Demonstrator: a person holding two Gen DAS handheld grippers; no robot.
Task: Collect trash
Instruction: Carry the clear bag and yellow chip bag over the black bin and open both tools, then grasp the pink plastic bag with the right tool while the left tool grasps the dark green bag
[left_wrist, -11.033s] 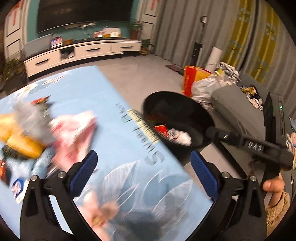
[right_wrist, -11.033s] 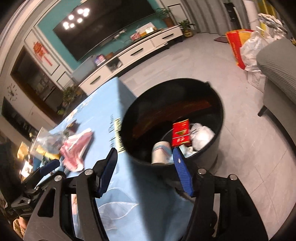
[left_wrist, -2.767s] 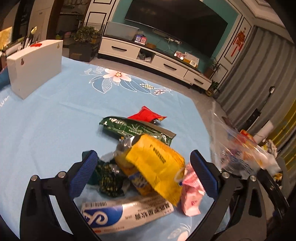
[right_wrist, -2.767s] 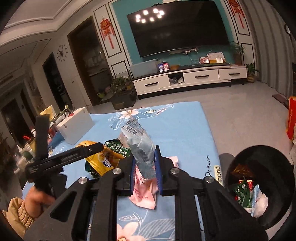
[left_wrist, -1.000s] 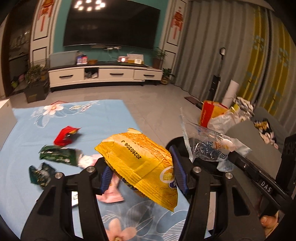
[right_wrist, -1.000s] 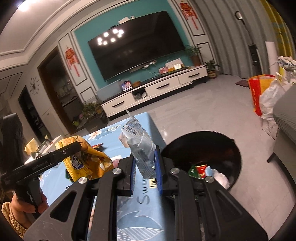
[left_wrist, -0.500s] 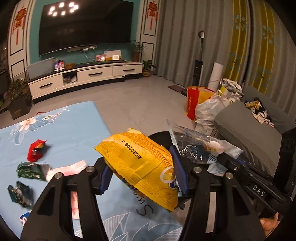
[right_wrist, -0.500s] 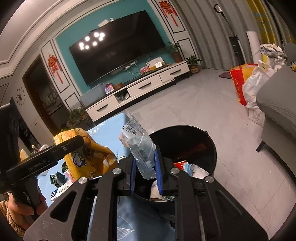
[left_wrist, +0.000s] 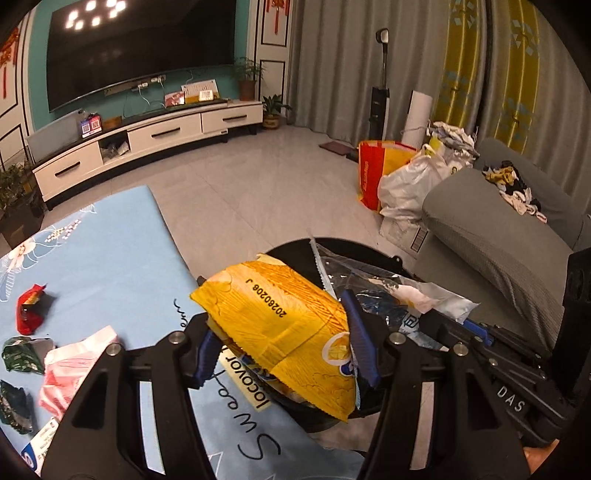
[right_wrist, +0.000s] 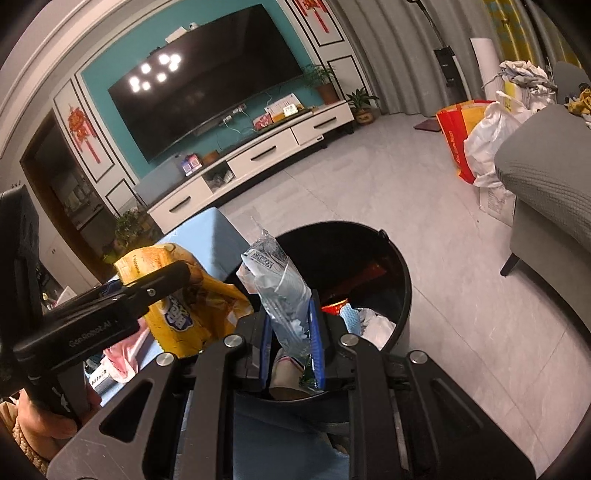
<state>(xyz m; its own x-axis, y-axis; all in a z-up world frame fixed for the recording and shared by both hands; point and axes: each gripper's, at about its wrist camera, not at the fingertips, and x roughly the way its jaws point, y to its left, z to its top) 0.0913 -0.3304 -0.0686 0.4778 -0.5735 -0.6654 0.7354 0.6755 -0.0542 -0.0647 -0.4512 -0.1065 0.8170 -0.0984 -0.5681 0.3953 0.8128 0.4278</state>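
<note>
My left gripper (left_wrist: 282, 347) holds a crumpled yellow snack bag (left_wrist: 280, 332) over the table's edge, at the near rim of the black trash bin (left_wrist: 354, 245). Its jaws are opening, and the bag still sits between the blue pads. My right gripper (right_wrist: 291, 332) is shut on a clear plastic bag (right_wrist: 277, 284), which stands upright above the black trash bin (right_wrist: 402, 280). The bin holds red, white and blue trash. In the right wrist view the left gripper (right_wrist: 162, 284) and the yellow snack bag (right_wrist: 207, 306) are just to the left of the bin.
On the blue tablecloth (left_wrist: 110, 251) lie a red wrapper (left_wrist: 29, 310), a pink wrapper (left_wrist: 74, 362) and green wrappers (left_wrist: 22, 354). A grey sofa (left_wrist: 498, 229) stands right of the bin. Filled bags (left_wrist: 406, 177) sit on the tiled floor beyond.
Both grippers have carried their bags away from the table and lower, to the bin. The bin now fills more of both views.
</note>
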